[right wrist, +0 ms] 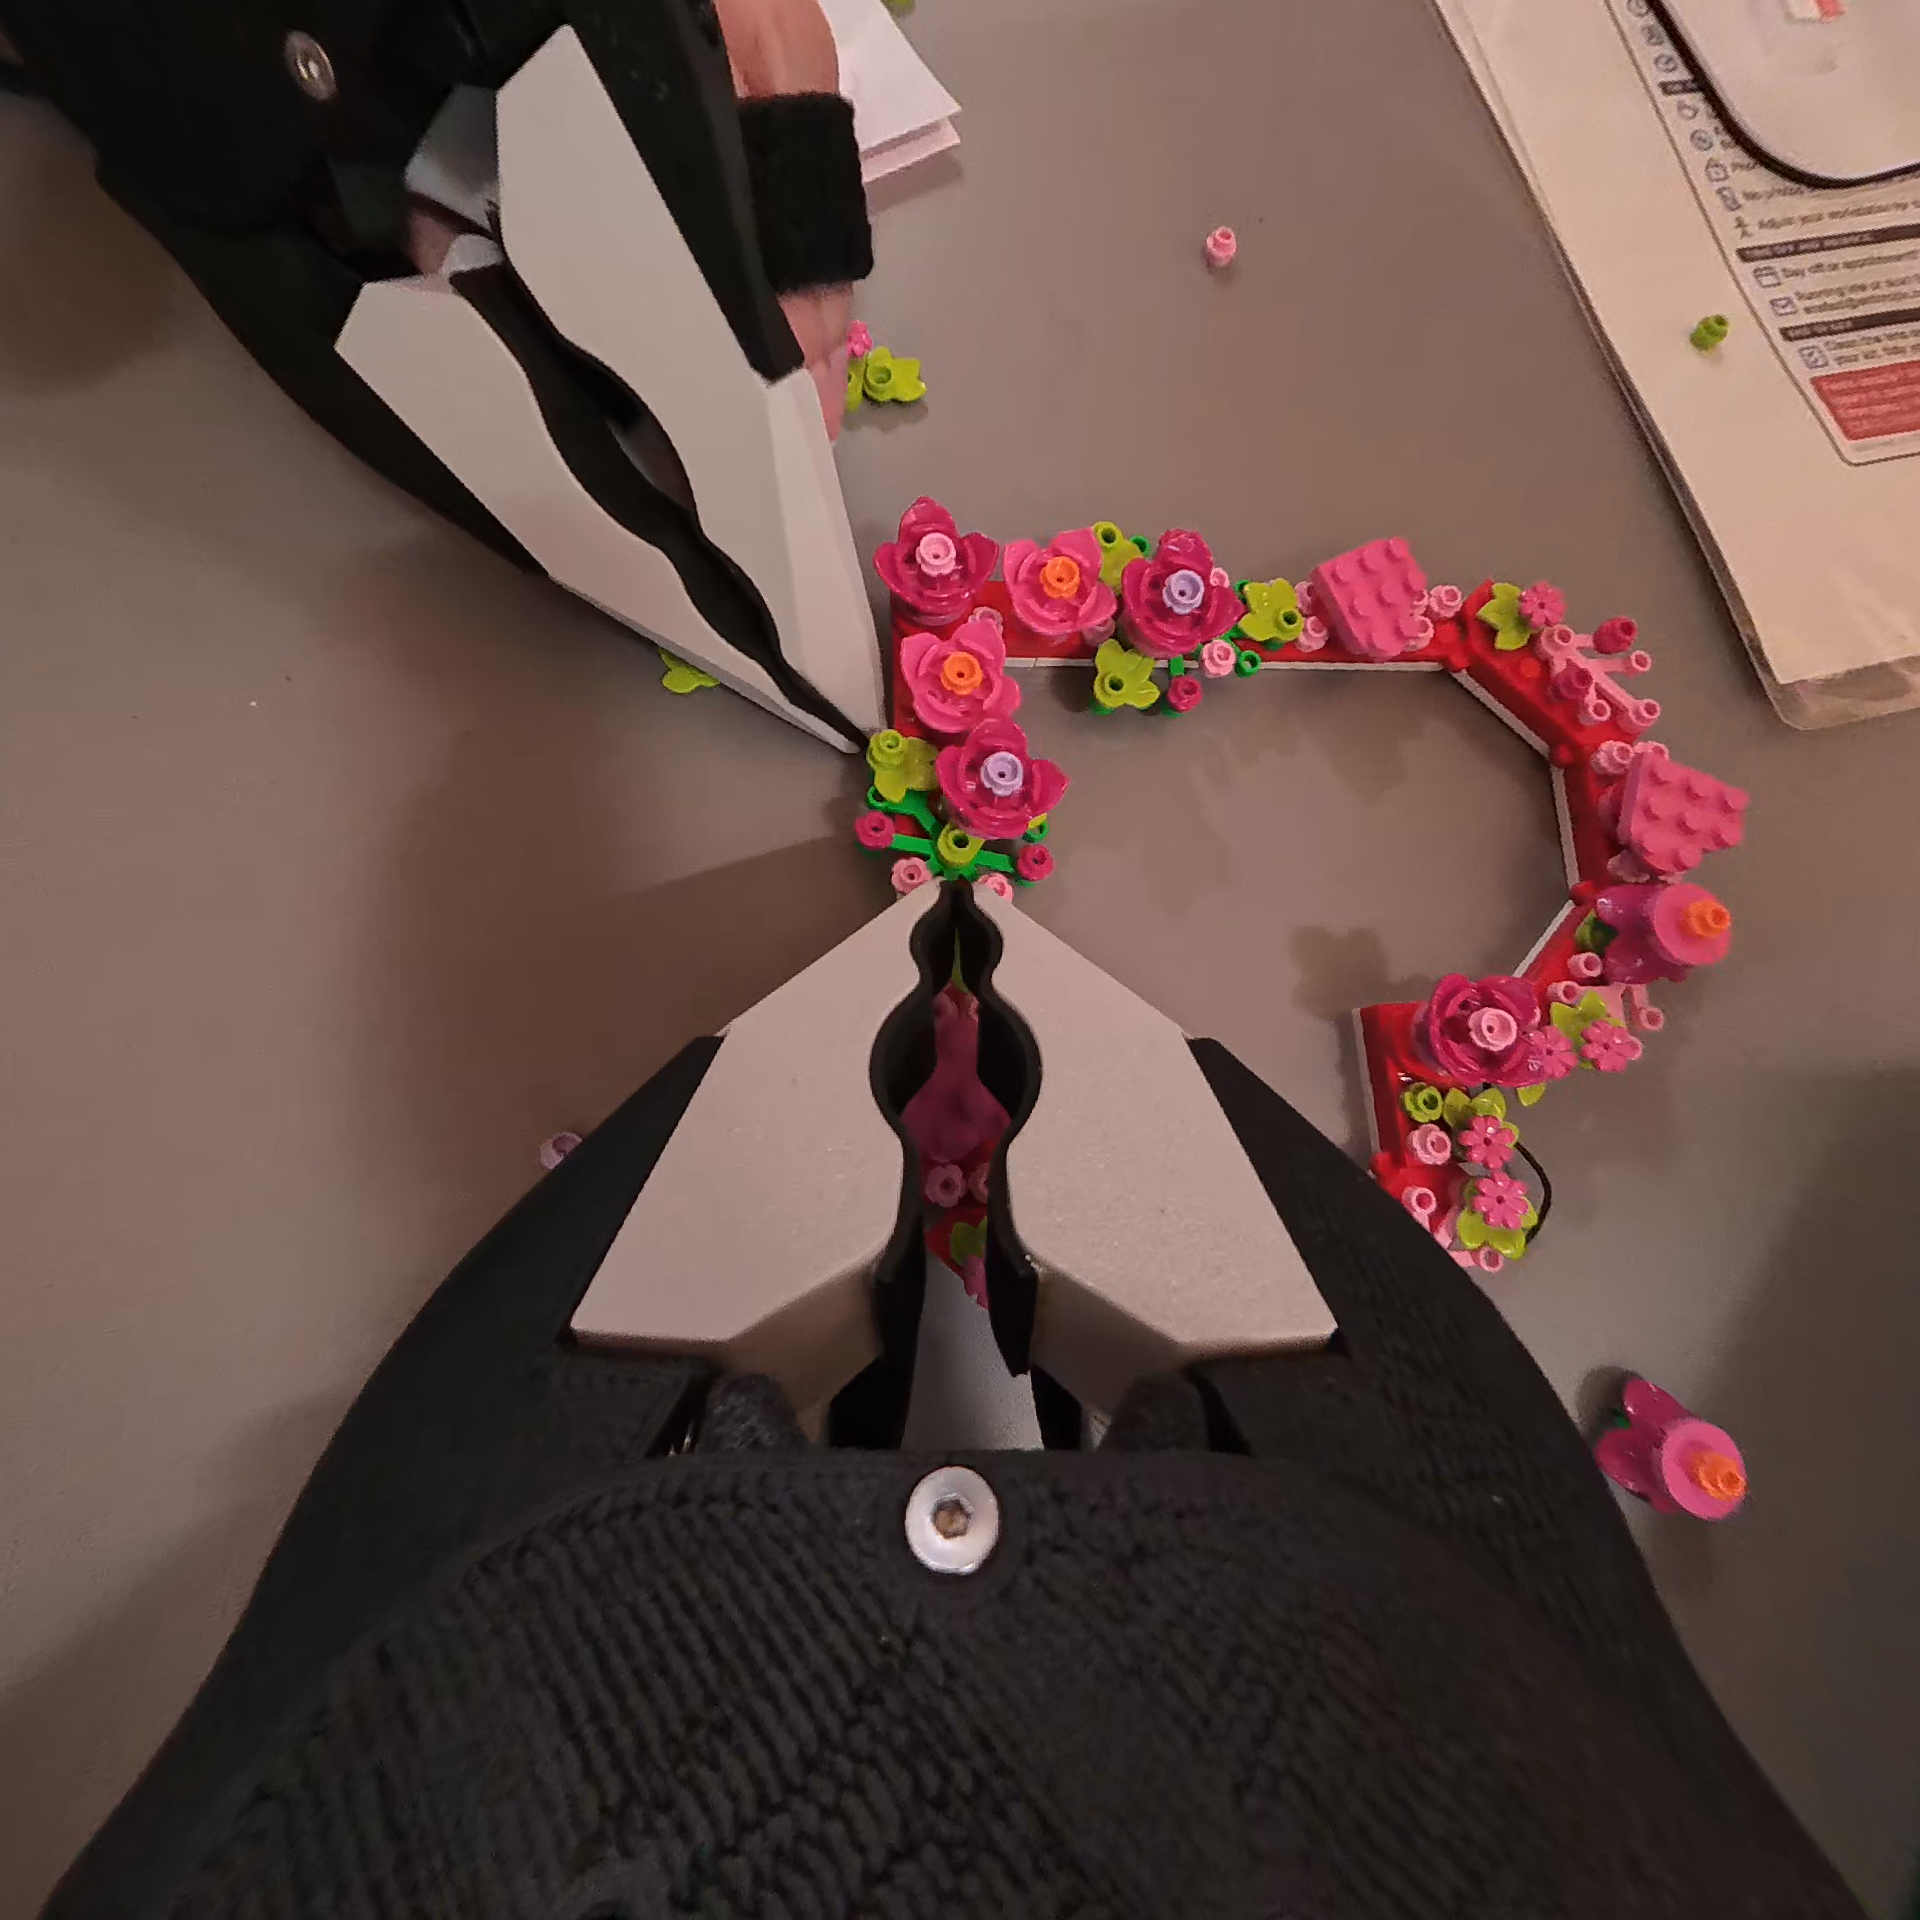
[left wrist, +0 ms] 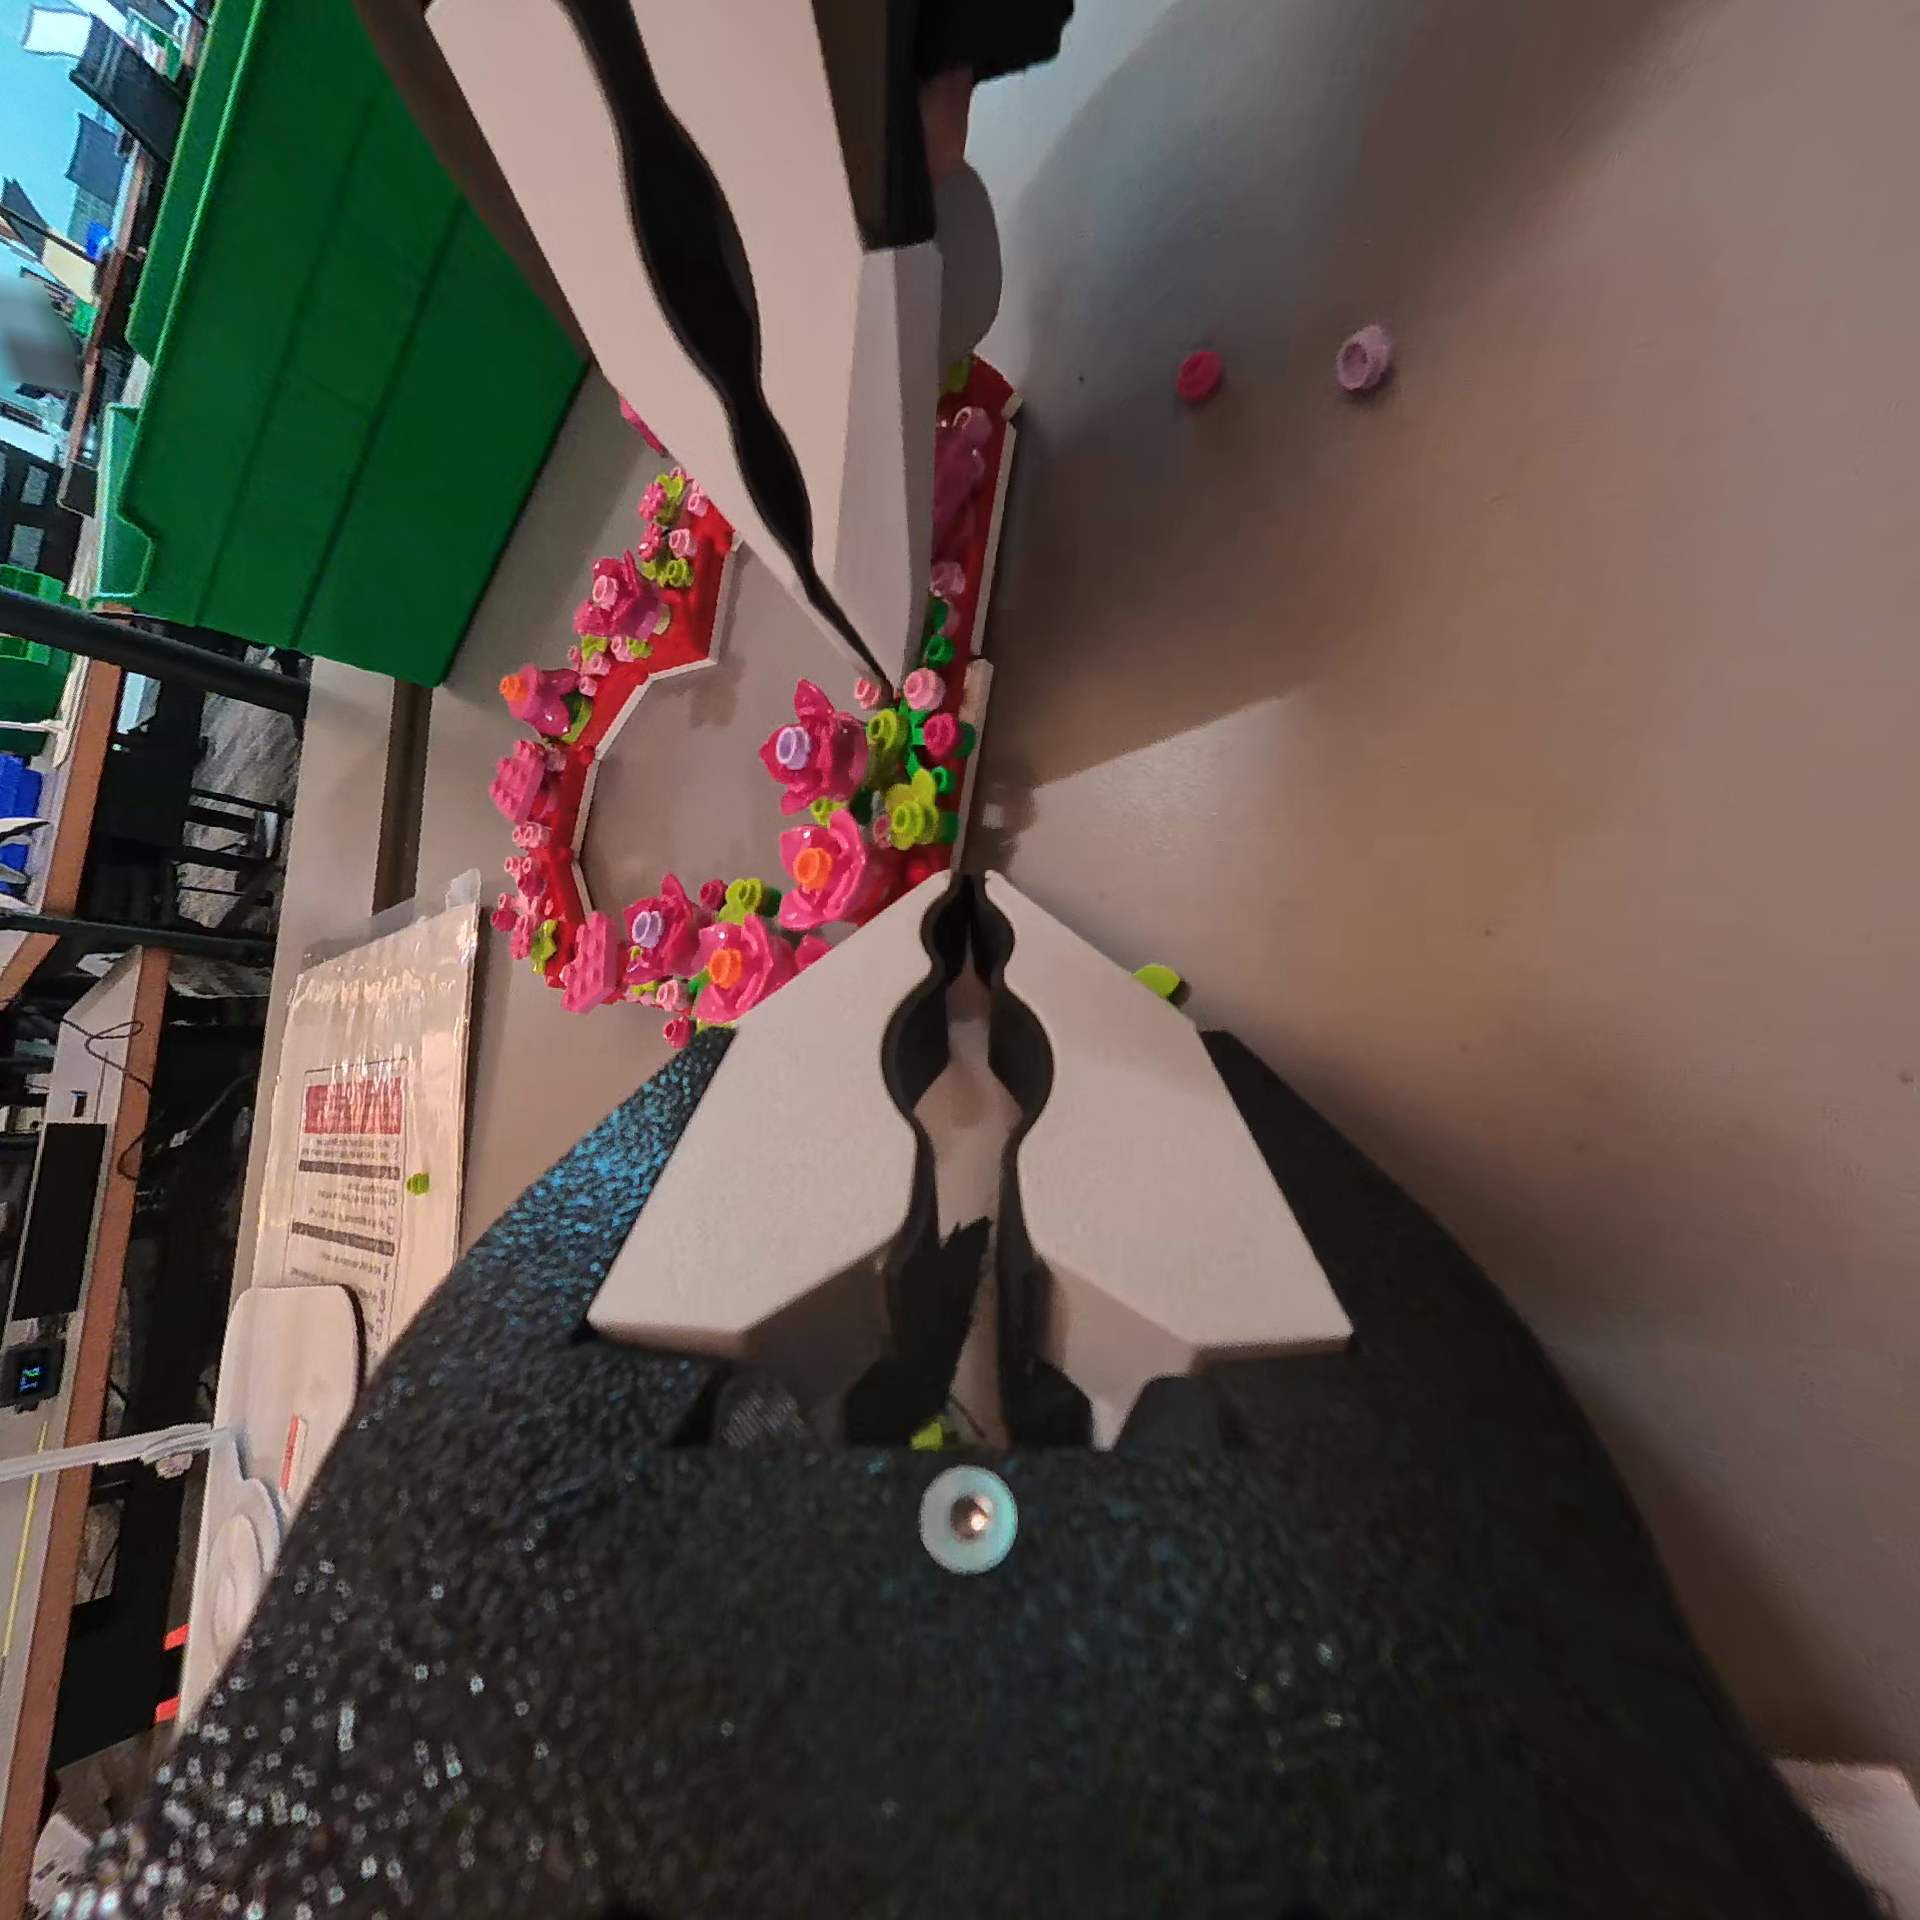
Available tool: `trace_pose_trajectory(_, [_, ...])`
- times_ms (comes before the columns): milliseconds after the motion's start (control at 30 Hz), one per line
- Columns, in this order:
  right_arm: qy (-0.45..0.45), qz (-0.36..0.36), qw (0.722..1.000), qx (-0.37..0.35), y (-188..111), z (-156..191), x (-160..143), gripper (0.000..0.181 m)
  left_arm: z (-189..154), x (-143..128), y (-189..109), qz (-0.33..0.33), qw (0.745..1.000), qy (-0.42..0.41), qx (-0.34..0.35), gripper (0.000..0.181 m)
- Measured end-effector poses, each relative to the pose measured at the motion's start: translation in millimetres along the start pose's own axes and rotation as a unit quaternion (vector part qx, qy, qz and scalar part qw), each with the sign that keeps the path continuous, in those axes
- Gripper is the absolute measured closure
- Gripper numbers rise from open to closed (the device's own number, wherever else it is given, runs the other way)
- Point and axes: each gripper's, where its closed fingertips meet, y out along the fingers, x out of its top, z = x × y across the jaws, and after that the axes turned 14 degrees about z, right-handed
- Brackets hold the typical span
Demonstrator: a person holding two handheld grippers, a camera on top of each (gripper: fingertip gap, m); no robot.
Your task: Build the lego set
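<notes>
Right gripper jaws together at flower frame edge; left gripper jaws together alongside. Sideways push could pop blossoms loose, skid frame across desk.

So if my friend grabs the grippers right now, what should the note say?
Left gripper: shut, tip at the wreath's outer edge; whether it holds anything is unclear.
Right gripper: shut, tip at the green stems, above the frame; whether it pinches a piece is unclear.
Wreath: red frame flat on the grey table, mostly covered with flowers and leaves.
Left to do: loose flower, pink stud, green leaf are not yet placed.
</notes>
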Motion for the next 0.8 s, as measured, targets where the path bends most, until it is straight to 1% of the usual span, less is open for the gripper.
trace_pose_trajectory(33, [0.0,0.001,1.0,0.001,0,1,0,0.181,0,0,0,0.001,1.0,0.001,0.002,0.181])
trace_pose_trajectory(133, [-0.003,-0.004,1.0,-0.003,-2,0,2,0.181,0,1,1,0.001,1.0,0.004,0.007,0.181])
trace_pose_trajectory(233, [0.023,-0.046,0.998,0.02,-16,-1,7,0.167,0,1,1,0.001,1.0,0.004,0.006,0.181])
trace_pose_trajectory(267, [0.025,-0.046,0.998,0.023,-19,-2,4,0.161,0,1,1,0.001,1.0,0.004,0.005,0.181])
trace_pose_trajectory(333, [0.014,-0.013,1.0,0.019,-16,-2,-9,0.152,0,1,1,0.0,1.0,0.003,0.004,0.181])
trace_pose_trajectory(367, [0.006,0.003,1.0,0.016,-13,-1,-14,0.152,0,1,1,0.0,1.0,0.003,0.004,0.181])
trace_pose_trajectory(500, [-0.014,0.04,0.999,-0.005,-2,-1,-23,0.161,1,1,1,-0.001,1.0,0.001,0.004,0.181])
trace_pose_trajectory(567, [-0.016,0.039,0.999,-0.006,-2,-1,-22,0.165,1,1,1,-0.002,1.0,0.0,0.004,0.181])
trace_pose_trajectory(800, [-0.021,0.04,0.999,-0.016,-1,0,-21,0.166,-1,2,-3,-0.017,1.0,0.001,-0.01,0.181])
